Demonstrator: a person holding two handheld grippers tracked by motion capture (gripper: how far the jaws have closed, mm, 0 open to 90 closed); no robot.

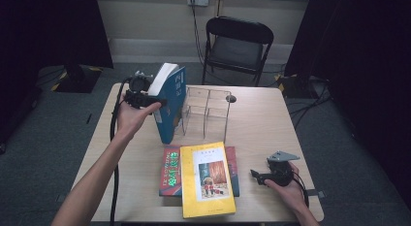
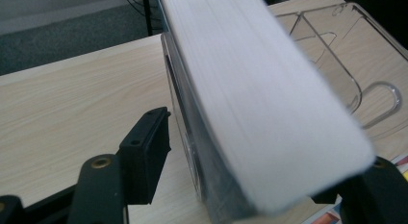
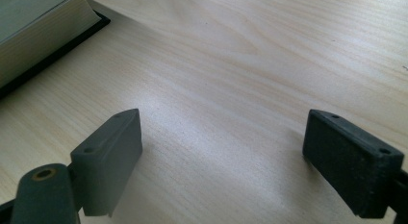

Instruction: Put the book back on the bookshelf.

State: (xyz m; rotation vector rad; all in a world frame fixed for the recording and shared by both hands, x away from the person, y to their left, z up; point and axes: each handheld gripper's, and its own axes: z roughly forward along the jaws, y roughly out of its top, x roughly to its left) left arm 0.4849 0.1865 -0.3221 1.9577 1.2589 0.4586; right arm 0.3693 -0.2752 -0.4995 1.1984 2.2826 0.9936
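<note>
Blue hardback book [image 1: 170, 105] with yellow spine lettering too small to read, upright between left gripper [image 1: 145, 101] jaws, a gap on one side, just beside clear acrylic book rack [image 1: 208, 109]. Right gripper [image 1: 261, 178] gaping wide over bare wooden table [image 3: 240, 65], holding nothing, beside stacked yellow paperback [image 1: 207, 180].

We see the table [image 1: 271, 119] from above w/ the high view facing fwd and down, while both gripper views sit close, low over its wood, left's also sharing the blue book [image 1: 170, 107].
</note>
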